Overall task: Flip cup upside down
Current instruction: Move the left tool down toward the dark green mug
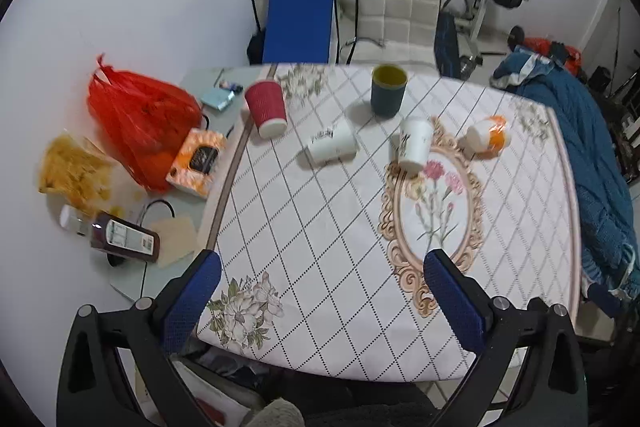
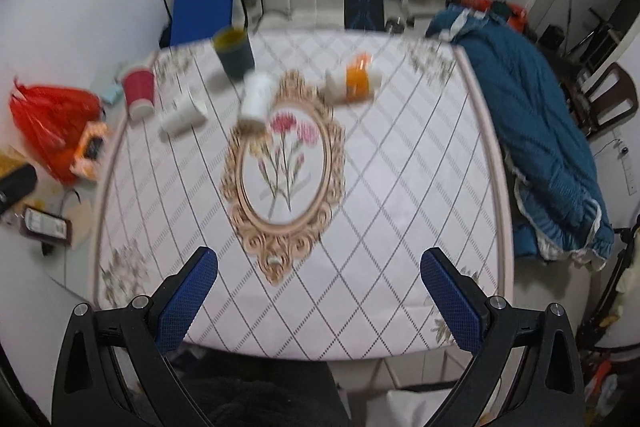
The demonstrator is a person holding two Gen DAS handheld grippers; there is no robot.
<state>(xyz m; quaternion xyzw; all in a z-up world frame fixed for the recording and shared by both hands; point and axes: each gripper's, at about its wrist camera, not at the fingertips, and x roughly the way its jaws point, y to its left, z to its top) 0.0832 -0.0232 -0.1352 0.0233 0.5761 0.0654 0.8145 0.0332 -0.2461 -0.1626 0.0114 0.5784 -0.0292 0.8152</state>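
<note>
Several cups stand on the patterned tablecloth (image 1: 320, 227) at the far side. A dark green cup (image 1: 388, 91) with a yellow inside stands upright, mouth up. A red ribbed cup (image 1: 266, 109) stands mouth down. A white cup (image 1: 334, 143) lies on its side. Another white cup (image 1: 414, 143) stands mouth down, a bit tilted. An orange-and-white cup (image 1: 490, 137) lies on its side. My left gripper (image 1: 320, 279) is open and empty above the near table edge. My right gripper (image 2: 320, 275) is open and empty too, far from the green cup (image 2: 234, 53).
Left of the cloth lie a red plastic bag (image 1: 136, 115), an orange tissue box (image 1: 198, 161), a snack bag (image 1: 74, 171) and a sauce bottle (image 1: 124, 237). A blue blanket (image 1: 592, 155) hangs at the right edge. Chairs (image 1: 396, 11) stand behind the table.
</note>
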